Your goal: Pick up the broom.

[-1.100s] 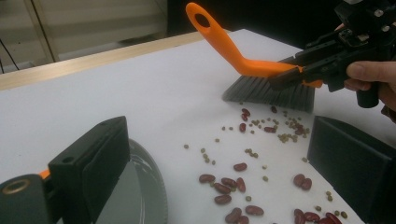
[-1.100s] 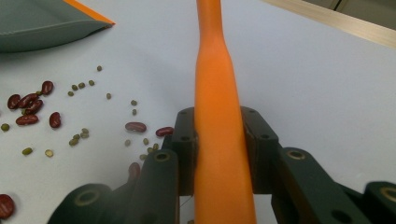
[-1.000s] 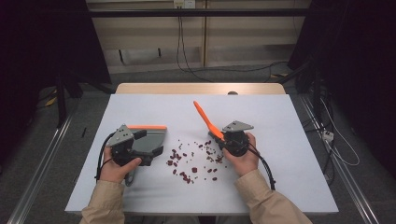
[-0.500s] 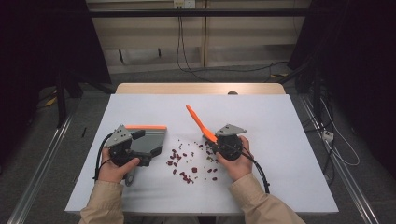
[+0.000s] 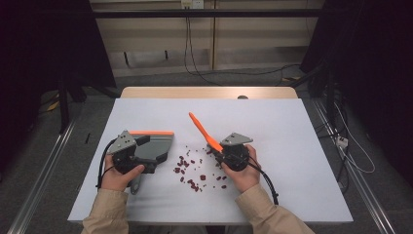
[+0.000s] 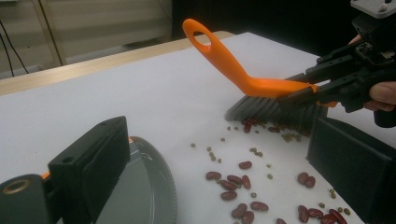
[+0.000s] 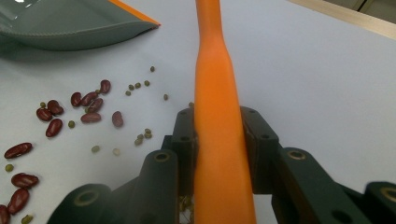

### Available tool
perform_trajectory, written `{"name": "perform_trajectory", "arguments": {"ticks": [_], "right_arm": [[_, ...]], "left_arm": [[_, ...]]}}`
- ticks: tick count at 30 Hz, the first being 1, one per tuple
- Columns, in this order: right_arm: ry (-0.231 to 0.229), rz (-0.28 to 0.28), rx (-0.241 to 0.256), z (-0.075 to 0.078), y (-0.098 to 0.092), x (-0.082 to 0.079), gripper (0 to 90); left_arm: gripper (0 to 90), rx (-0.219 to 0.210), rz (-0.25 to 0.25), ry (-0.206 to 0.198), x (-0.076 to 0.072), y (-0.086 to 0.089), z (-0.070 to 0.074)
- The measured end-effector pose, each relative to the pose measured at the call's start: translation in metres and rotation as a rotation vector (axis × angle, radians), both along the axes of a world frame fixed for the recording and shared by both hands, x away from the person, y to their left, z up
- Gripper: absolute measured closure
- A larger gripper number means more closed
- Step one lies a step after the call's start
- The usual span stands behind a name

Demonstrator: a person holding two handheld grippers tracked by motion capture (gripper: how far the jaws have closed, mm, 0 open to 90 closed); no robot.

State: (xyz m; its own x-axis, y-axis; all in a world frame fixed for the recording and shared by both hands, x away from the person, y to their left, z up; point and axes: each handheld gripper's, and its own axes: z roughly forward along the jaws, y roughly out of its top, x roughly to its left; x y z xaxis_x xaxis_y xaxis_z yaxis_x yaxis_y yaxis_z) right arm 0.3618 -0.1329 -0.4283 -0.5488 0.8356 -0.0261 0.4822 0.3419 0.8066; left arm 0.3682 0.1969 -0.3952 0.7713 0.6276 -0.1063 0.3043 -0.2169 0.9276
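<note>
The step in hand is sweeping: loose beans are to be brushed into a dustpan. The right tool (image 5: 217, 150) is clamped on the orange plastic hand brush with grey bristles (image 5: 203, 132); in the right gripper view its jaws press both sides of the handle. The bristles rest on the white table (image 5: 292, 146) at the 3 o'clock edge of the scattered dark red kidney beans and small green beans (image 5: 195, 170), and the handle slants up toward 11 o'clock. The left tool (image 5: 141, 158) holds the grey plastic dustpan with orange trim (image 5: 155, 145), its jaws closed on the pan's handle end, as best the left gripper view shows. The pan lies flat at 9 o'clock of the beans, its open lip facing them, near but apart from them.

The next move calls for a low stroke of the brush toward 9 o'clock, bristles kept on the table, with the pan lip pressed flat so that the beans ride in, not under it.
</note>
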Motion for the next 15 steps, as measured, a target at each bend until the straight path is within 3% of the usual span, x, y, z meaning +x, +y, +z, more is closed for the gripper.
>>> {"name": "perform_trajectory", "arguments": {"ticks": [15], "right_arm": [[0.003,0.013,0.006,0.0004,0.0011,-0.0016,70.8]], "left_arm": [[5.8,0.002,-0.001,0.008,0.0021,-0.0011,-0.0028]]}}
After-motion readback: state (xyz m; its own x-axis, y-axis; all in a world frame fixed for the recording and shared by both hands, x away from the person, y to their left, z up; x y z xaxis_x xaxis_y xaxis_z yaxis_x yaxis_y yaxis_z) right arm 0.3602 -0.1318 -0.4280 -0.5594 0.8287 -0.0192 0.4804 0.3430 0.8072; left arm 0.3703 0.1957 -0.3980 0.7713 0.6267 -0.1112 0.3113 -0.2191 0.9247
